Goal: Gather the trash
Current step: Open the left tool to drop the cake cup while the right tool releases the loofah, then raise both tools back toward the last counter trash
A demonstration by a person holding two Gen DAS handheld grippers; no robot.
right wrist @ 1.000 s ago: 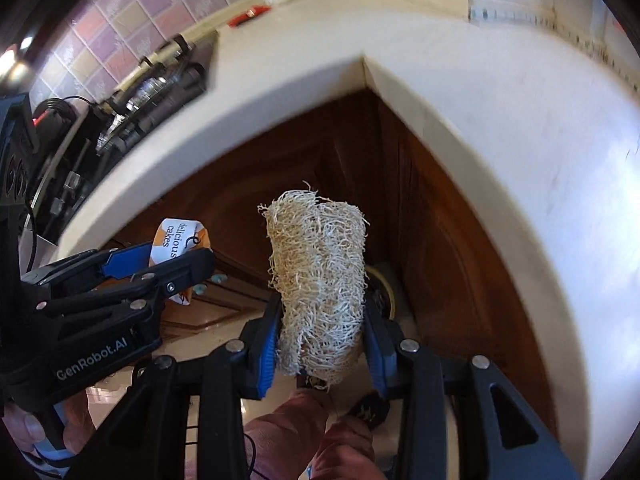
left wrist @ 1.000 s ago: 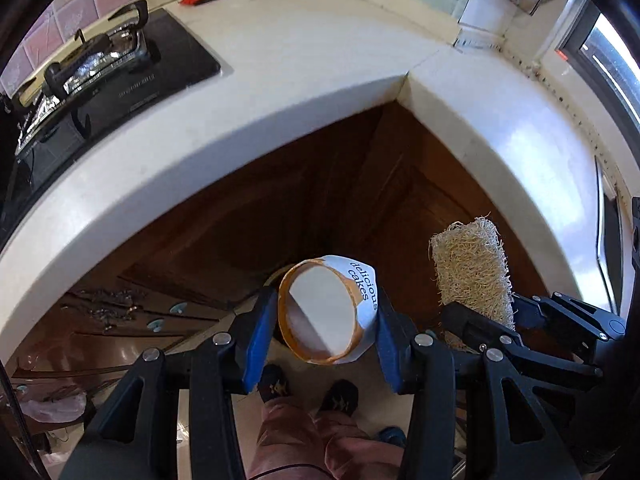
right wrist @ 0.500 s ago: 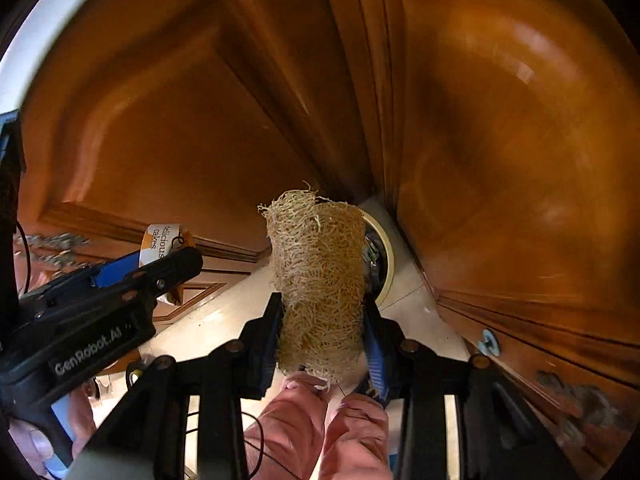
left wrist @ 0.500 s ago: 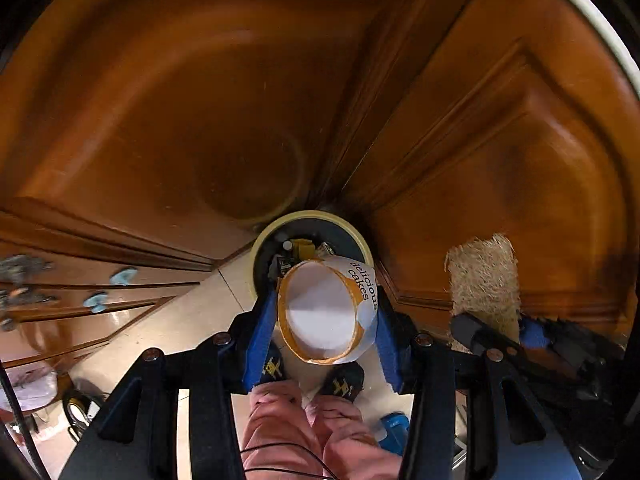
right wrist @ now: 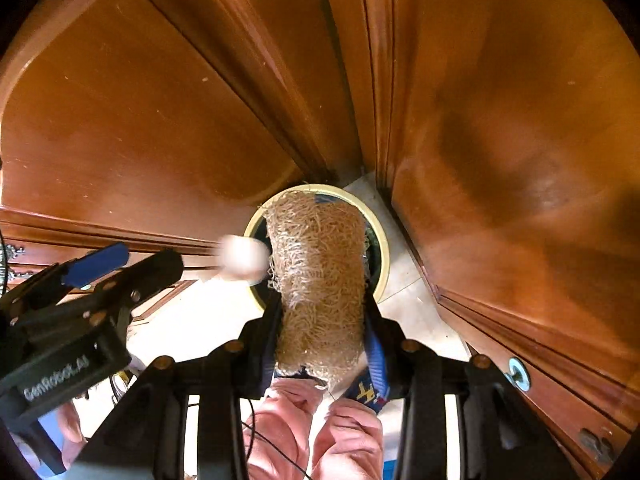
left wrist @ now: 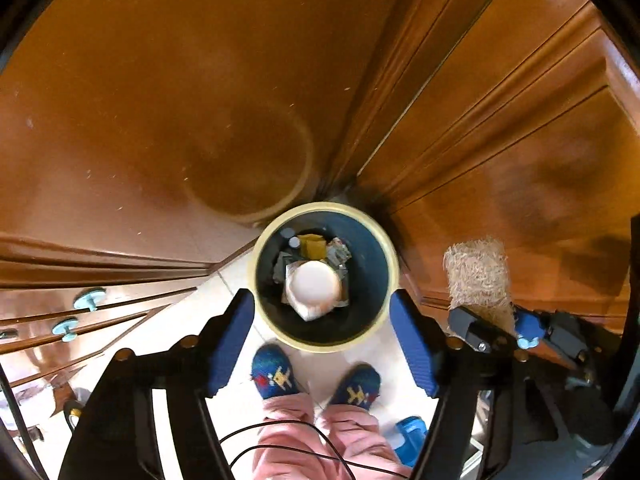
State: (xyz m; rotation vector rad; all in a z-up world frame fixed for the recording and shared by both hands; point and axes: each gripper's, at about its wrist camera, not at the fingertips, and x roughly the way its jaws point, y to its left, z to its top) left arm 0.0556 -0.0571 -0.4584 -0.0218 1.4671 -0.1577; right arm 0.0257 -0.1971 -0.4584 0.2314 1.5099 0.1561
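My left gripper (left wrist: 322,336) gapes empty above the bin (left wrist: 256,276); my right gripper (right wrist: 322,320) clamps the loofah (right wrist: 320,280), poised for dropping.

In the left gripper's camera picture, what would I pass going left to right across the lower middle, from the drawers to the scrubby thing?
Pale blue drawer knobs → left gripper's left blue finger pad → trash bin with a paper cup inside → right blue finger pad → loofah clamped in the right gripper.

The loofah (right wrist: 320,280) hides most of the bin (right wrist: 380,236); the falling cup (right wrist: 242,258) is a blur.
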